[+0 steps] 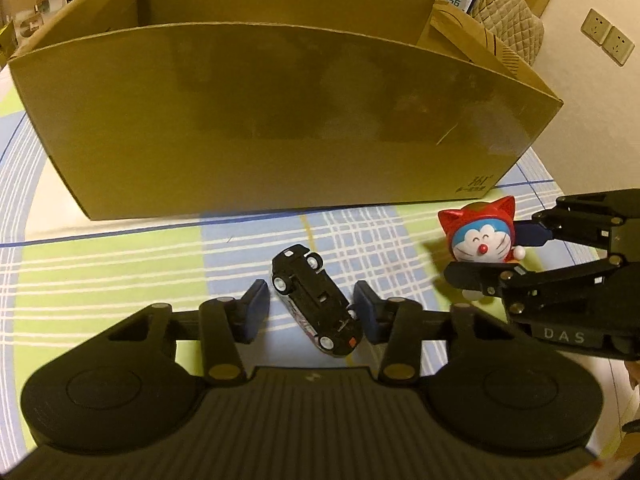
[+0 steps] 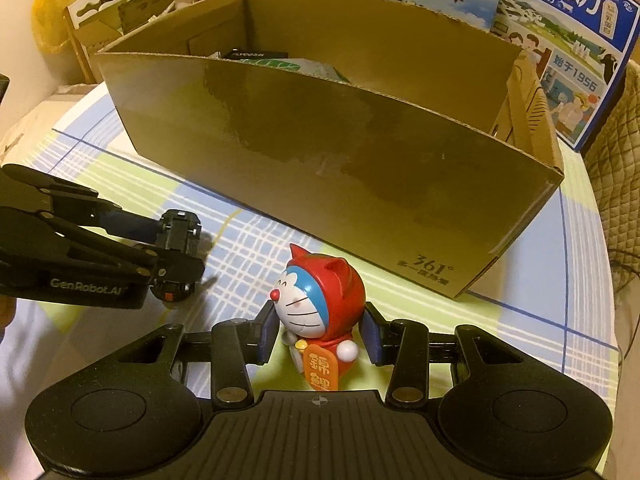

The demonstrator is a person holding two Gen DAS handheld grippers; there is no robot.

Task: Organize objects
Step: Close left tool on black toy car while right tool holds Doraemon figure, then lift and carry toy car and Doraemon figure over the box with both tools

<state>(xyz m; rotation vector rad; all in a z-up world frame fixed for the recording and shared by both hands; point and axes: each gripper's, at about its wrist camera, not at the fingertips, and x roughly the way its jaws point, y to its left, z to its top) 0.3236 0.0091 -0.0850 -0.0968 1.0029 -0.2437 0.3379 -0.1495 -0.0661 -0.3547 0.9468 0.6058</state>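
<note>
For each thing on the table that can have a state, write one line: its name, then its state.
Toy car: on its side, underside showing, between the left gripper's pads.
Cat figurine: upright, between the right gripper's pads.
Cardboard box: open-topped, some items inside.
Left gripper: around the car; contact unclear.
Right gripper: around the figurine; contact unclear.

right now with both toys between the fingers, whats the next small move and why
Probably close the left hand-held gripper fully onto the toy car. The car lies tipped on the checked cloth between the fingers, touching the right one with a gap at the left. The right hand-held gripper brackets the red-hooded figure, and the cardboard box stands open just behind.
</note>
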